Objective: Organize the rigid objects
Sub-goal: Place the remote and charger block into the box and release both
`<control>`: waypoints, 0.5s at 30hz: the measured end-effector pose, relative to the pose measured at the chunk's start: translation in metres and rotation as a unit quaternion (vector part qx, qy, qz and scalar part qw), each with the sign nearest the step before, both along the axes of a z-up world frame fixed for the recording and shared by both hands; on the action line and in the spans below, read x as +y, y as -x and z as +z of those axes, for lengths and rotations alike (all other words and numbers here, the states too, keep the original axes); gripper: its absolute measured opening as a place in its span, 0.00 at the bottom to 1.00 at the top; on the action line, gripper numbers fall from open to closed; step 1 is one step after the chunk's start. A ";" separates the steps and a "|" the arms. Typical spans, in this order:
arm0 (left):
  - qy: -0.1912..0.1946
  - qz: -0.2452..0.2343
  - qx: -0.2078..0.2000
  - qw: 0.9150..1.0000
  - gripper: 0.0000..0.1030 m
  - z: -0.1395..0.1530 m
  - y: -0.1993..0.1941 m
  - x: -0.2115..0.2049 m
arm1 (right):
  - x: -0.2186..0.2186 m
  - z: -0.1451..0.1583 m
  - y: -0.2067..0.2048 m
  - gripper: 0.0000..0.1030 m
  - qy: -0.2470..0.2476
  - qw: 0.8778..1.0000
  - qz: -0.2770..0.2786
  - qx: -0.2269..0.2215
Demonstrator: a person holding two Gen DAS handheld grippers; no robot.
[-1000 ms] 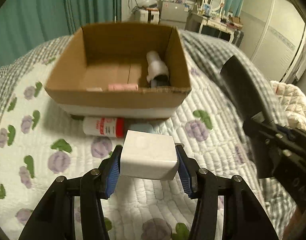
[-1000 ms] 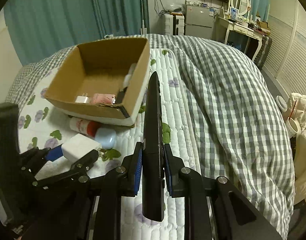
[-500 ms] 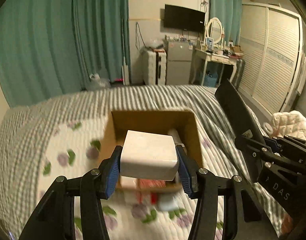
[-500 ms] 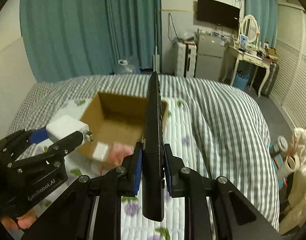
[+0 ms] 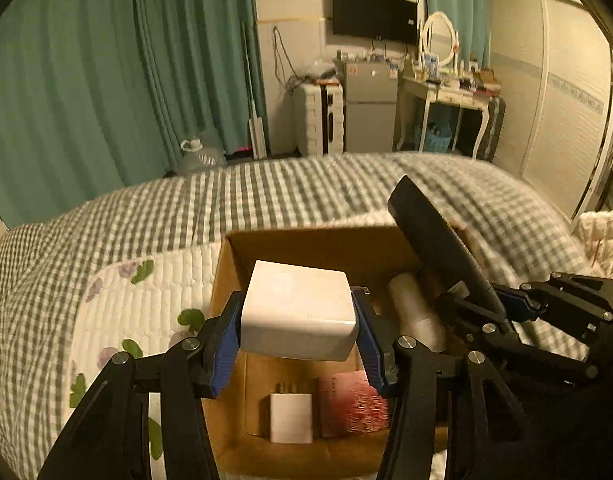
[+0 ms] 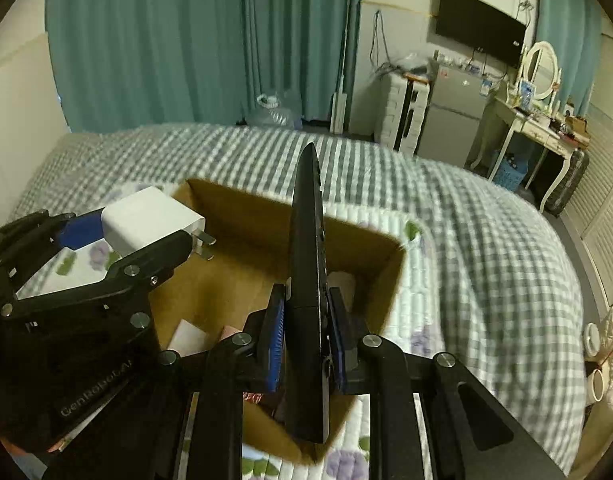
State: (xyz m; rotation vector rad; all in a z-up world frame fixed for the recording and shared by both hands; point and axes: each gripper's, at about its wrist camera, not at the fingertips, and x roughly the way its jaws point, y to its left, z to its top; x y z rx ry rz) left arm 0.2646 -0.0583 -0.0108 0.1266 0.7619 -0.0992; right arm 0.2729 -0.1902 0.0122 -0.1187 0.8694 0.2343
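My left gripper (image 5: 298, 332) is shut on a white charger block (image 5: 298, 316) and holds it above the open cardboard box (image 5: 226, 268) on the bed. My right gripper (image 6: 308, 332) is shut on a black remote control (image 6: 308, 264), held on edge above the same box (image 6: 386, 280). The remote also shows in the left wrist view (image 5: 434, 240), and the charger with its prongs shows in the right wrist view (image 6: 146, 220). Inside the box lie a small white charger (image 5: 290, 418), a pink packet (image 5: 352, 406) and a white roll (image 5: 414, 312).
The box sits on a white flowered quilt (image 5: 142, 320) over a grey checked bedcover (image 6: 486, 264). Teal curtains, a small fridge (image 5: 368, 108), a dressing table and a wall television stand beyond the bed. A cream blanket (image 5: 602, 236) lies at the right.
Both grippers have moved forward over the box with their loads still held. The box now lies right below them, and its contents show closer. The red-and-white bottle in front of the box is out of view.
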 end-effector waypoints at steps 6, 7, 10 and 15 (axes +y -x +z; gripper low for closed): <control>0.015 0.002 0.024 1.000 0.51 -0.031 -0.007 0.009 | 0.000 -0.031 -0.013 0.18 0.005 1.000 0.000 0.017; 0.012 0.002 0.026 1.000 0.51 -0.034 -0.007 0.009 | 0.000 -0.033 -0.013 0.18 0.006 1.000 0.001 0.016; 0.014 0.006 0.030 0.999 0.52 -0.035 -0.003 0.010 | -0.001 -0.029 -0.010 0.18 0.000 1.000 -0.004 0.008; 0.014 0.015 0.018 1.000 0.57 -0.014 0.010 0.014 | -0.005 -0.001 0.001 0.26 -0.005 1.000 -0.017 -0.012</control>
